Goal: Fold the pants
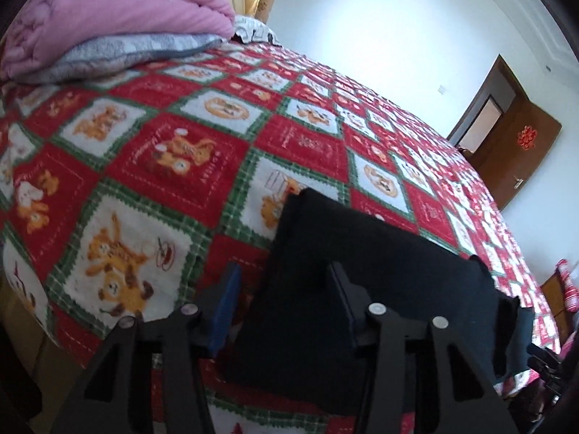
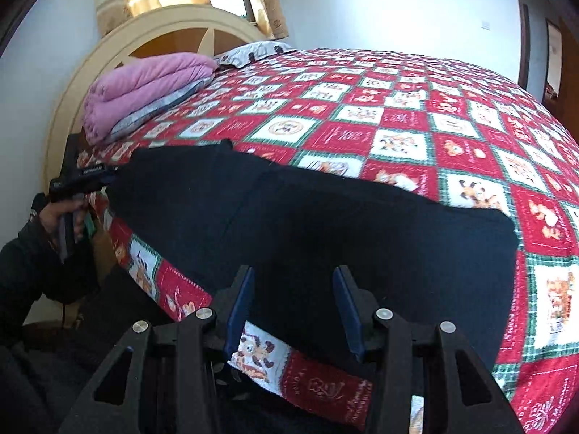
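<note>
1 pair of black pants (image 2: 307,224) lies folded on the bed (image 2: 452,137) near its edge. 2 grippers: the left gripper (image 1: 286,303) and right gripper (image 2: 293,303) have jaws partly apart over the pants, not pinching. 1 pink blanket (image 2: 144,90).

The pants (image 1: 380,282) are so dark that no folds or seams show. Their near edge hides behind the left gripper (image 1: 286,303) in the left view, and behind the right gripper (image 2: 293,300) in the right view. The pink blanket (image 1: 108,11) is cut off by the picture's edge. The bears on the far bedspread (image 2: 398,101) are too small to make out.
</note>
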{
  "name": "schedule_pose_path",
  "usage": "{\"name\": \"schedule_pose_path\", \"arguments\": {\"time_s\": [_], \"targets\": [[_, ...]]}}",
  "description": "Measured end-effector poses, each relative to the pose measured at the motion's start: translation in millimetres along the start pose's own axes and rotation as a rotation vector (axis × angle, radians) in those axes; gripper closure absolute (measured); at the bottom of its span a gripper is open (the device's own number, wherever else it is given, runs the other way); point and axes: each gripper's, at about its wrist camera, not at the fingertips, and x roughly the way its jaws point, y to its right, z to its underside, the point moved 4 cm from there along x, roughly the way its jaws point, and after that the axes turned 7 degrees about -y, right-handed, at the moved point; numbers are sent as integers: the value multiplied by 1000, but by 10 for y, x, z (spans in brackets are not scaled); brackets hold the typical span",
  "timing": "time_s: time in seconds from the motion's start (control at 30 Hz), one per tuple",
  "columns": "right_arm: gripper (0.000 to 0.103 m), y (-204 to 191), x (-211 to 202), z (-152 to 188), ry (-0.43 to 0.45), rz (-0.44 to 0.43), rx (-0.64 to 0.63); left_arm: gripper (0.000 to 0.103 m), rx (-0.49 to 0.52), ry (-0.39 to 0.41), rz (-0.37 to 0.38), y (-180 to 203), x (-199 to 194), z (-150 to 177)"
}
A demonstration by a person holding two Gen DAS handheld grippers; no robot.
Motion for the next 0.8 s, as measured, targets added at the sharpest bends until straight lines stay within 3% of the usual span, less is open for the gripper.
{"name": "schedule_pose_path", "arguments": {"time_s": [0.07,0.17,0.33,0.43,0.53,0.6,0.73,0.8], "targets": [[56,-22,21,34,-2,17,-17,35,16,9,-42,-1,-13,-5],[56,-15,36,42,7,16,-15,29,27,9,-71,-58,-12,2],[55,60,96,74,-2,25,11,29,47,1,-53,-32,1,55],[55,110,120,89,-4,27,33,38,50,-11,-15,21,10,75],[55,116,100,83,7,30,40,55,54,-16,6,86,-10,79],[55,113,92,84,13,33,45,55,70,-16,-27,139,-10,86],[55,110,97,95,7,32,42,43,31,-4,-18,55,2,92],[55,113,101,97,7,37,38,43,37,-1,-11,50,9,100]]}}
